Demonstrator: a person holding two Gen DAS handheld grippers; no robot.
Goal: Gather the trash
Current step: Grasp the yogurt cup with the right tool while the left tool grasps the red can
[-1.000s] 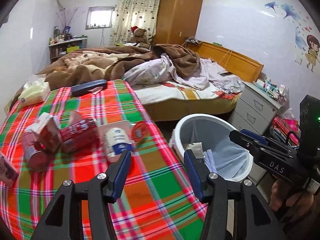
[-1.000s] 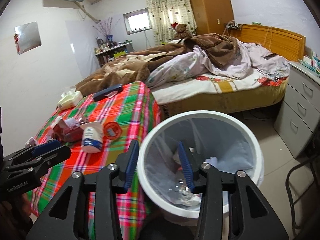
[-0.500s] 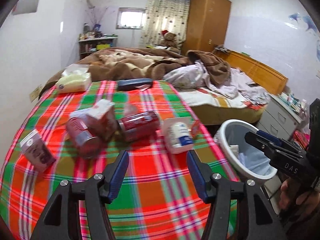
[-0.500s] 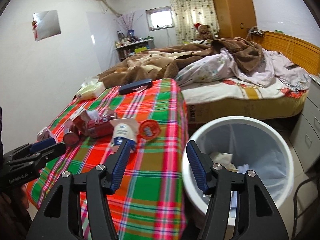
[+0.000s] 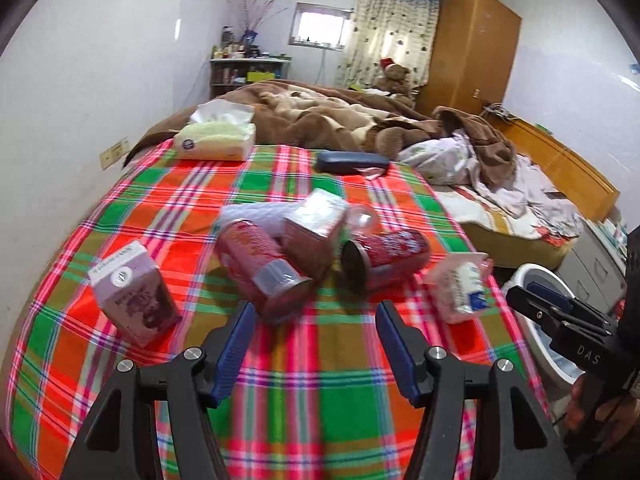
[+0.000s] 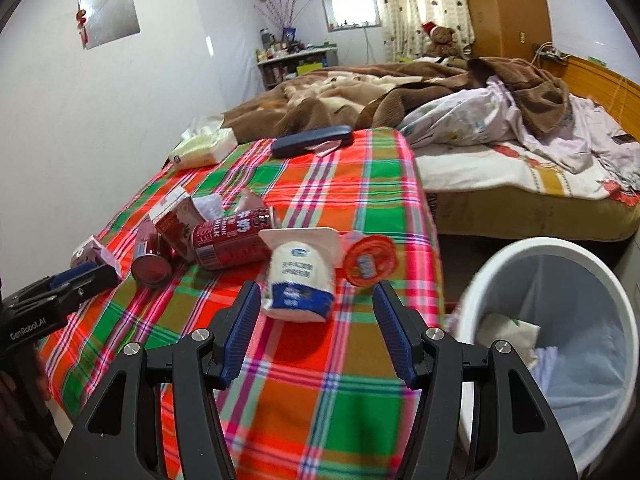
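Note:
Trash lies on the plaid-covered table (image 5: 320, 392): two red cans (image 5: 260, 268) (image 5: 384, 256) on their sides, a red carton (image 5: 314, 228) between them, a purple carton (image 5: 132, 292) at the left and a white yoghurt cup (image 5: 460, 280) at the right. My left gripper (image 5: 315, 312) hovers just short of the cans, its jaws opening with nothing between them. My right gripper (image 6: 316, 292) is open and empty, close in front of the yoghurt cup (image 6: 300, 280) and a red foil lid (image 6: 370, 262). The white lined bin (image 6: 560, 248) stands on the floor to the table's right, with crumpled paper inside.
A tissue pack (image 5: 216, 140) and a dark glasses case (image 5: 352, 162) lie at the table's far end. Beyond is an unmade bed (image 6: 520, 200) with brown blankets. Grey drawers (image 5: 592, 276) stand behind the bin. A white wall runs along the left.
Both views have swung left, away from the bin and over the table. The cans and cartons now sit ahead of the left gripper, the yoghurt cup ahead of the right. Both jaws have widened.

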